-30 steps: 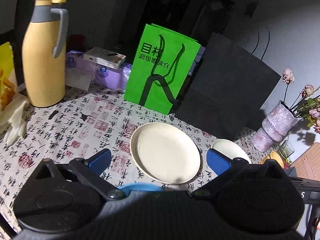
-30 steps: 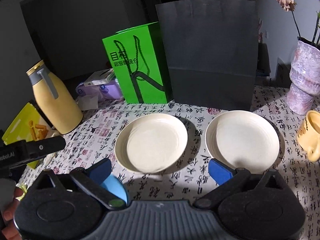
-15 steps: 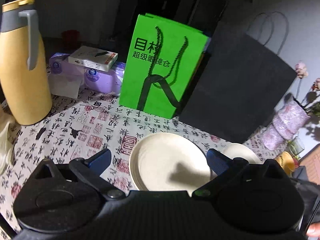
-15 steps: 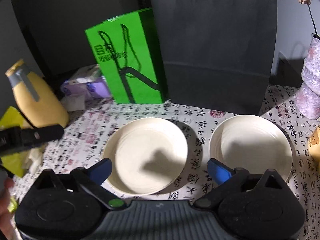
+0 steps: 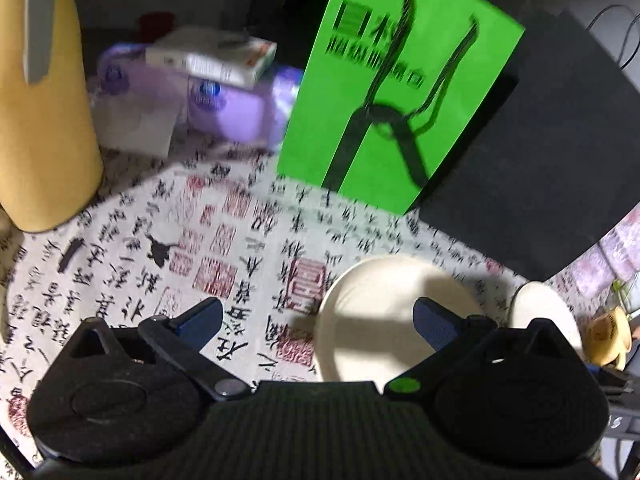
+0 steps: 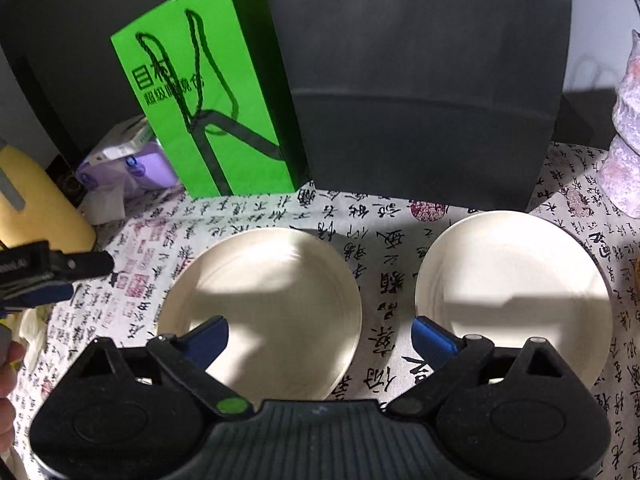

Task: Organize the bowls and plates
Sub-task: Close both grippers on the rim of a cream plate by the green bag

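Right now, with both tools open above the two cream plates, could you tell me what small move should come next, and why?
Probably lower the right tool onto the near rim of the left plate. Its jaws are open and empty, and the two plates lie apart on the tablecloth, unstacked; the right plate could receive it.

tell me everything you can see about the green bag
The green paper bag stands upright at the back of the table on the calligraphy-print tablecloth. It is bright green with dark printed characters and a bold dark graphic; thin dark cord handles hang down its front. Its side sits against the taller black paper bag, and it looks undamaged.
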`<state>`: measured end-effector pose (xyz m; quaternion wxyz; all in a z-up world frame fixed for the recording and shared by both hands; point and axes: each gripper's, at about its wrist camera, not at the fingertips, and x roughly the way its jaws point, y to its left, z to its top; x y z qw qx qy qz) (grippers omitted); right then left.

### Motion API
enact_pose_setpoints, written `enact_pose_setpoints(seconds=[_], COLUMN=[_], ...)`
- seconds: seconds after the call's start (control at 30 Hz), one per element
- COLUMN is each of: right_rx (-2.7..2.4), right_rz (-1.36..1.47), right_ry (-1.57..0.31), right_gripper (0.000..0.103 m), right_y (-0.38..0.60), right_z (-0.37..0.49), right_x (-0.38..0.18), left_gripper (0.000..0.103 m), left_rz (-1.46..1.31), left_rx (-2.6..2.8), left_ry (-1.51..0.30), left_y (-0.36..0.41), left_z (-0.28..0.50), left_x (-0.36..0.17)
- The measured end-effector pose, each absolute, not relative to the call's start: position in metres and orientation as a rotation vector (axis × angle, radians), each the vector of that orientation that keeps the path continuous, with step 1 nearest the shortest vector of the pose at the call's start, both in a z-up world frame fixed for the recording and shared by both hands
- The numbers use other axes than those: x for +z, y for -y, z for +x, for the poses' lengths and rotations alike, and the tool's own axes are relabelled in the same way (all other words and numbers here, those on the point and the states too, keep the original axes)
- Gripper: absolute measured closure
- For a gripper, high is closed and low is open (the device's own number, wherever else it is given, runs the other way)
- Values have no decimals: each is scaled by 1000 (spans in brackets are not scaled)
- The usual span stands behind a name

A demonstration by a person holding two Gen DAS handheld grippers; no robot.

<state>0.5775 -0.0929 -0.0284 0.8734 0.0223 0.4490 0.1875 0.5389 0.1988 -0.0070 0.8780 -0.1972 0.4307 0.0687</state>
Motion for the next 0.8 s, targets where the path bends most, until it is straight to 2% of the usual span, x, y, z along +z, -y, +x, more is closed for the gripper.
enact_pose_setpoints(seconds=[0.2,0.43,0.57,0.8], right_rx=[378,356,343,314], right_rz=[44,25,15,28], right_ry=[-936,-899,-893,-892], right_gripper=[12,13,17,18], right_y=[90,84,85,88], right_z=[582,586,587,587], right_x=[-43,-53,-58,-69], left_gripper=[1,20,26,26], left_rz=[-439,-455,-440,-414], left_rx=[105,73,32,-22], left_ry=[-899,-909,-902,-881], left_y=[-210,-217,-217,-213], left_z=[538,539,537,533], left_x=[-36,-58,-63,-69])
